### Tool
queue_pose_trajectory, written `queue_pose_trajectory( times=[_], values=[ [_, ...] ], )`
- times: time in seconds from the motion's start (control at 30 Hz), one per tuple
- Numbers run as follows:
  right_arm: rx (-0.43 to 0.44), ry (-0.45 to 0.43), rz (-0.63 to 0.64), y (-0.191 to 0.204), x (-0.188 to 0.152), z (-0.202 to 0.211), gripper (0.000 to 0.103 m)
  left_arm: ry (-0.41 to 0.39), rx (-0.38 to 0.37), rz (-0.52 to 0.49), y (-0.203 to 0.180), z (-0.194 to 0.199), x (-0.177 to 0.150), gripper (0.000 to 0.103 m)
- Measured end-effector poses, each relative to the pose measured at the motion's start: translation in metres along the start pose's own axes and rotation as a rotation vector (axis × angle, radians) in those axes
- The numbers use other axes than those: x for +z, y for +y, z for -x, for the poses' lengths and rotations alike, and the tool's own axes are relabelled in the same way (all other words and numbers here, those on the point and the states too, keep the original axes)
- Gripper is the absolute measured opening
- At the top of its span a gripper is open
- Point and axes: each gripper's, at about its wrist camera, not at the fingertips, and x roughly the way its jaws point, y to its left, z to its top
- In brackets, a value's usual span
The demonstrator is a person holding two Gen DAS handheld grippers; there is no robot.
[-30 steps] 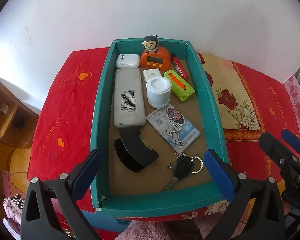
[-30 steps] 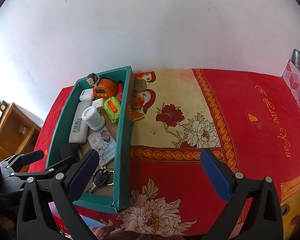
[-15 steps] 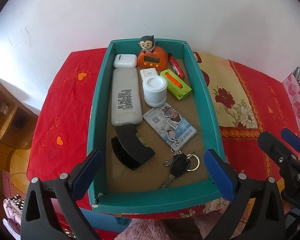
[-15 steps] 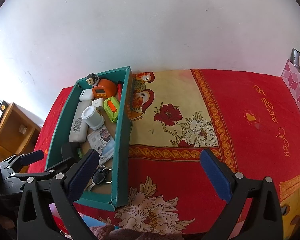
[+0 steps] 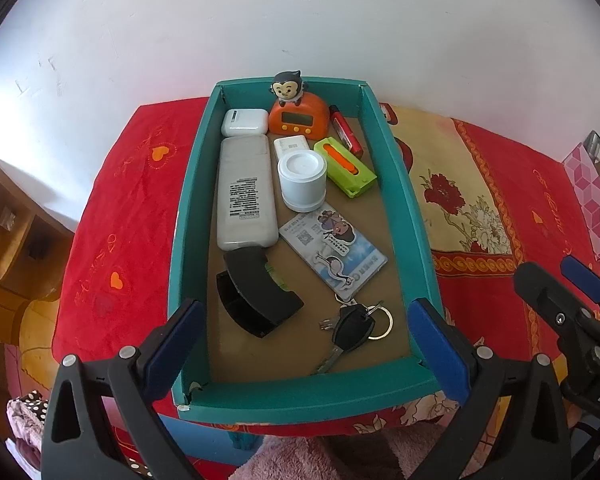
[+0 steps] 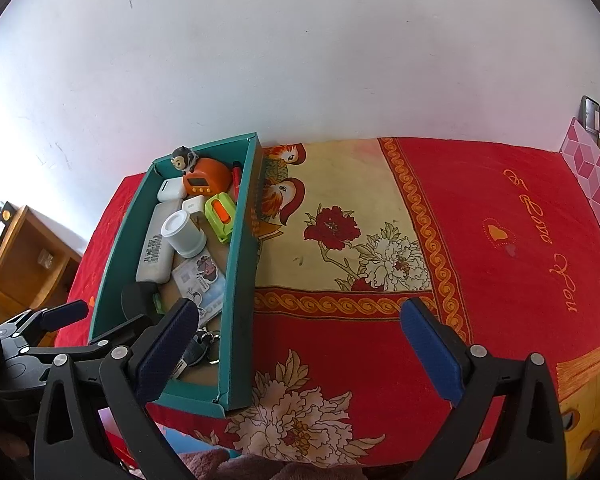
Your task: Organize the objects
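Box (image 5: 306, 398) of small items lies straight ahead of the left gripper (image 5: 306, 346), long axis running away from its fingers; both grippers gape wide, holding nothing. Right gripper (image 6: 298, 350) hangs over bare cloth beside the box, left nearer.

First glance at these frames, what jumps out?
The teal box at the left end of the red floral cloth, packed with small items. At its far wall sits an orange monkey clock; a white remote lies along its left side. Both claws, left and right, are open and empty.
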Motion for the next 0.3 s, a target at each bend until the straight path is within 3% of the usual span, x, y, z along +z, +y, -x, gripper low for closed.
queue_pose_trajectory(
  times=[0.3],
  values=[
    [-0.001,0.000,0.001,-0.0021,-0.0005,0.0002,0.103,0.014,0.002,-0.005,-0.0028,-0.0035,0.0012,0.103]
  ],
)
